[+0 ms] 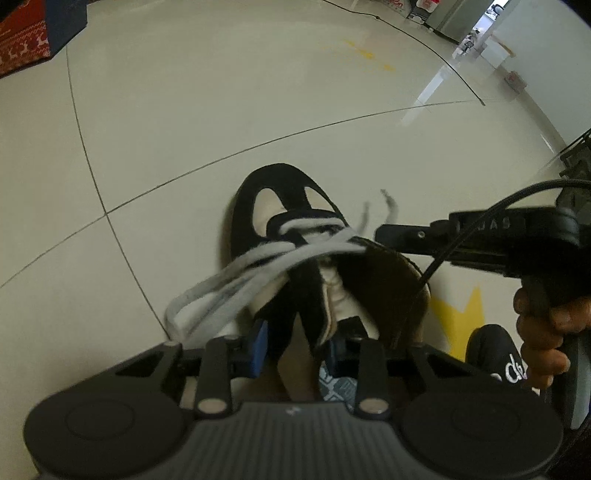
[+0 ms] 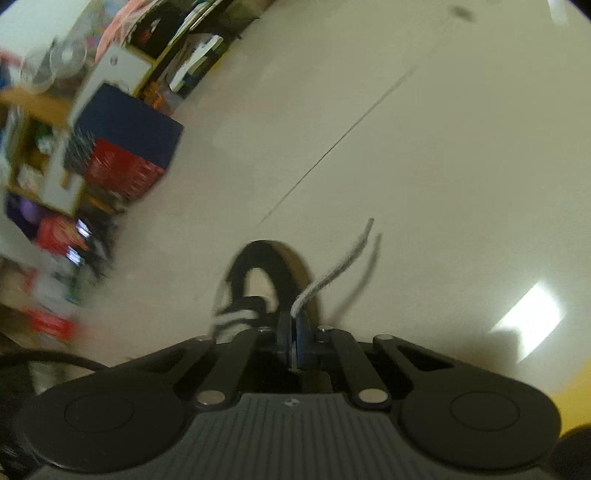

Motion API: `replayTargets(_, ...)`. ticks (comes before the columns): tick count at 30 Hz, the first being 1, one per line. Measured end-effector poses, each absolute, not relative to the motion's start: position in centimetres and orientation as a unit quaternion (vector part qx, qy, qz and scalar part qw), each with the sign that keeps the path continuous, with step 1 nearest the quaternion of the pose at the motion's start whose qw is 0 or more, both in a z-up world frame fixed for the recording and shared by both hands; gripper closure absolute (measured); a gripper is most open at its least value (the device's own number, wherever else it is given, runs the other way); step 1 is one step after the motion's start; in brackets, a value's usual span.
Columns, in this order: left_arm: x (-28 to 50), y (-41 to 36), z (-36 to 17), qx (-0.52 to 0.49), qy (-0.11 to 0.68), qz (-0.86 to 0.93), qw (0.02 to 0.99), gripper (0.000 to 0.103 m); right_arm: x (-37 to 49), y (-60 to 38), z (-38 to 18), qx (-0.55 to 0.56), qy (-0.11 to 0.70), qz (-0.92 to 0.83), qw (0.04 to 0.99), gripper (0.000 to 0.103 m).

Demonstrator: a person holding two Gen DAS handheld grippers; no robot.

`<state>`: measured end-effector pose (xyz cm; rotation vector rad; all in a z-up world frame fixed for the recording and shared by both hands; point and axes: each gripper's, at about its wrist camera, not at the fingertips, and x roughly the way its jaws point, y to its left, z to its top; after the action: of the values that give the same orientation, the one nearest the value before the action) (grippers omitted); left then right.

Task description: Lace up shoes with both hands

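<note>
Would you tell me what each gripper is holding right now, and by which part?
The right gripper pinches the white lace near its free end. The left gripper straddles the shoe's tongue; whether it grips cannot be told.

Shoe (image 1: pixel 295 236) on the tiled floor (image 1: pixel 184 129), a gripper at each side of its opening.

The left gripper (image 1: pixel 297 345) sits over the shoe's collar, its fingers (image 1: pixel 258 341) either side of the tongue (image 1: pixel 314 295). Lace (image 1: pixel 258 266) loops run across the shoe and off to its left side. The right gripper (image 2: pixel 294 339) comes in from the right, level with the eyelets, with a lace end (image 2: pixel 332 273) rising from between its pads. Boxes (image 2: pixel 125 155) stand far left; a cable (image 1: pixel 406 33) crosses the floor beyond the toe.
</note>
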<state>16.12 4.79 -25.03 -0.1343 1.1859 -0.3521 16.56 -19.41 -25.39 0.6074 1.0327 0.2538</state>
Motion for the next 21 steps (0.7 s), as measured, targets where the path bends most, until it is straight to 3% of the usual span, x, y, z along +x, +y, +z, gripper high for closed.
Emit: replayTargets(21, 16.2, 5.2, -25.3, -0.071, 0.560, -0.163, 0.809, 0.069, 15.3, -29.2, -26.5, 0.155, 0.448, -0.097, 0.875, 0.101)
